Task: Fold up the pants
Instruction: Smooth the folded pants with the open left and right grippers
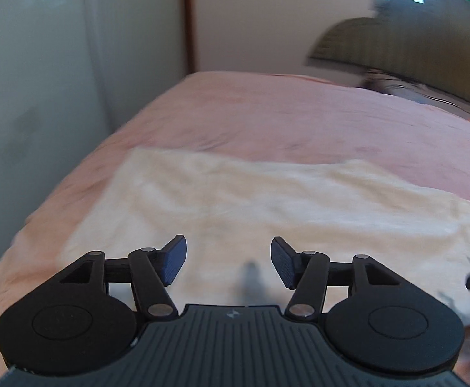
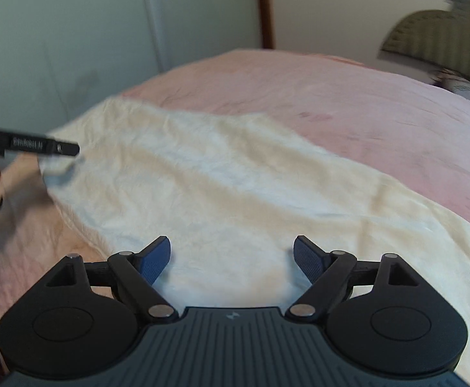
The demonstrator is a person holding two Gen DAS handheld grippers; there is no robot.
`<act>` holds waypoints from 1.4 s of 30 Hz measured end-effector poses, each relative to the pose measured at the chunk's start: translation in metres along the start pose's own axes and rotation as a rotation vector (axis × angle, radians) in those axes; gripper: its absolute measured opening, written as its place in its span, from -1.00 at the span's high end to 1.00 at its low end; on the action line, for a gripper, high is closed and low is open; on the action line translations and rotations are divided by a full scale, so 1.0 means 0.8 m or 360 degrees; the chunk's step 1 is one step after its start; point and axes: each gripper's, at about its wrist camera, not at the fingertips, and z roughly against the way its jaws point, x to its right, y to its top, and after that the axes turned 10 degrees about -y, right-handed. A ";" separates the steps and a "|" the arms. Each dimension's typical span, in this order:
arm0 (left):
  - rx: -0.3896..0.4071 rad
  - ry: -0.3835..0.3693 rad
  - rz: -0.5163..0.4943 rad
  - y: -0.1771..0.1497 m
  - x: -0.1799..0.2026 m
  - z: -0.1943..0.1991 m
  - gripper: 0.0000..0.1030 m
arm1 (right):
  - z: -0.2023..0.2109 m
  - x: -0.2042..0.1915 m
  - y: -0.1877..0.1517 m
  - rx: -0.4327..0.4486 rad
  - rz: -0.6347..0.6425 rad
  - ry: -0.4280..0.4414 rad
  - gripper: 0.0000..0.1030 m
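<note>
Cream-white pants point(image 1: 251, 200) lie spread flat on a pink bed sheet point(image 1: 283, 116); in the right wrist view the pants point(image 2: 222, 180) run from upper left to lower right. My left gripper point(image 1: 228, 262) hovers open and empty above the near part of the cloth. My right gripper point(image 2: 232, 259) is also open and empty above the cloth's near edge. The left gripper's body point(image 2: 35, 146) shows at the left edge of the right wrist view, over the pants' left end. Both views are motion-blurred.
The bed point(image 2: 364, 103) fills both views. A striped olive headboard or cushion point(image 1: 405, 51) stands at the back right. A pale wall and a brown door frame point(image 1: 188, 16) are behind the bed. The bed's left edge drops off near the wall.
</note>
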 end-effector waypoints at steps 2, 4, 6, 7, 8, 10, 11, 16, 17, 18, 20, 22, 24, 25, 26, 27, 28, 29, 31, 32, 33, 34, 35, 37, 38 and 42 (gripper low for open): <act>-0.0023 -0.0133 -0.0099 0.005 0.041 -0.013 -0.23 | 0.015 0.033 -0.011 0.0007 -0.0092 -0.0143 -0.63; -0.0080 -0.0257 -0.0211 0.005 0.084 -0.029 -0.24 | 0.020 0.068 -0.027 -0.0067 -0.0196 -0.0252 -0.63; -0.0147 -0.0334 -0.0316 -0.004 0.123 -0.043 -0.27 | 0.022 0.089 -0.047 -0.0167 -0.0231 -0.0267 -0.63; -0.0174 -0.0339 -0.0344 -0.011 0.142 -0.048 -0.27 | 0.029 0.092 -0.057 -0.0142 -0.0219 -0.0262 -0.63; -0.0180 -0.0365 -0.0360 -0.017 0.156 -0.050 -0.27 | 0.037 0.094 -0.062 -0.0124 -0.0230 -0.0263 -0.63; -0.0186 -0.0443 -0.0390 -0.023 0.182 -0.053 -0.27 | 0.059 0.104 -0.069 -0.0048 -0.0310 -0.0275 -0.63; -0.0182 -0.0474 -0.0420 -0.023 0.196 -0.054 -0.27 | 0.069 0.111 -0.072 0.0011 -0.0356 -0.0299 -0.63; -0.0111 -0.0517 -0.0633 -0.029 0.258 -0.061 -0.29 | 0.078 0.172 -0.094 -0.0036 -0.0568 -0.0416 -0.66; -0.0097 -0.0548 -0.0655 -0.030 0.266 -0.060 -0.29 | 0.088 0.178 -0.101 0.0005 -0.0601 -0.0437 -0.66; -0.0086 -0.0582 -0.0675 -0.030 0.274 -0.061 -0.30 | 0.103 0.184 -0.107 0.0077 -0.0642 -0.0452 -0.66; -0.0079 -0.0609 -0.0713 -0.032 0.292 -0.066 -0.32 | 0.132 0.200 -0.120 0.0207 -0.0753 -0.0495 -0.67; -0.0102 -0.0601 -0.0727 -0.035 0.306 -0.077 -0.32 | 0.157 0.225 -0.139 0.0252 -0.0920 -0.0633 -0.67; -0.0127 -0.0614 -0.0729 -0.038 0.315 -0.087 -0.32 | 0.178 0.252 -0.163 0.0271 -0.1108 -0.0681 -0.67; -0.0142 -0.0617 -0.0731 -0.039 0.318 -0.091 -0.32 | 0.185 0.262 -0.175 0.0271 -0.1202 -0.0653 -0.67; -0.0153 -0.0616 -0.0736 -0.042 0.320 -0.094 -0.32 | 0.191 0.272 -0.188 0.0277 -0.1306 -0.0596 -0.67; -0.0170 -0.0608 -0.0744 -0.046 0.322 -0.099 -0.32 | 0.193 0.278 -0.200 0.0287 -0.1396 -0.0507 -0.68; -0.0191 -0.0598 -0.0750 -0.049 0.323 -0.104 -0.33 | 0.193 0.280 -0.207 0.0284 -0.1443 -0.0444 -0.69; -0.0198 -0.0598 -0.0749 -0.051 0.322 -0.106 -0.33 | 0.192 0.281 -0.214 0.0266 -0.1481 -0.0385 -0.68; -0.0186 -0.0598 -0.0758 -0.052 0.321 -0.106 -0.34 | 0.190 0.275 -0.216 0.0253 -0.1468 -0.0395 -0.65; -0.0185 -0.0596 -0.0765 -0.052 0.321 -0.105 -0.34 | 0.196 0.271 -0.207 0.0271 -0.1412 -0.0515 -0.65; -0.0184 -0.0596 -0.0767 -0.051 0.321 -0.105 -0.34 | 0.204 0.271 -0.195 0.0305 -0.1322 -0.0642 -0.65; -0.0182 -0.0598 -0.0766 -0.050 0.320 -0.104 -0.33 | 0.212 0.273 -0.176 0.0350 -0.1178 -0.0754 -0.67; -0.0180 -0.0602 -0.0764 -0.050 0.322 -0.104 -0.33 | 0.213 0.279 -0.159 0.0353 -0.1071 -0.0806 -0.67; -0.0182 -0.0600 -0.0755 -0.050 0.323 -0.103 -0.33 | 0.199 0.301 -0.121 0.0302 -0.0829 -0.0901 -0.67; -0.0181 -0.0605 -0.0748 -0.050 0.324 -0.102 -0.33 | 0.185 0.317 -0.109 0.0250 -0.0735 -0.0963 -0.67; -0.0167 -0.0629 -0.0790 -0.053 0.326 -0.095 -0.33 | 0.106 0.394 -0.095 -0.0185 -0.0664 -0.0930 -0.66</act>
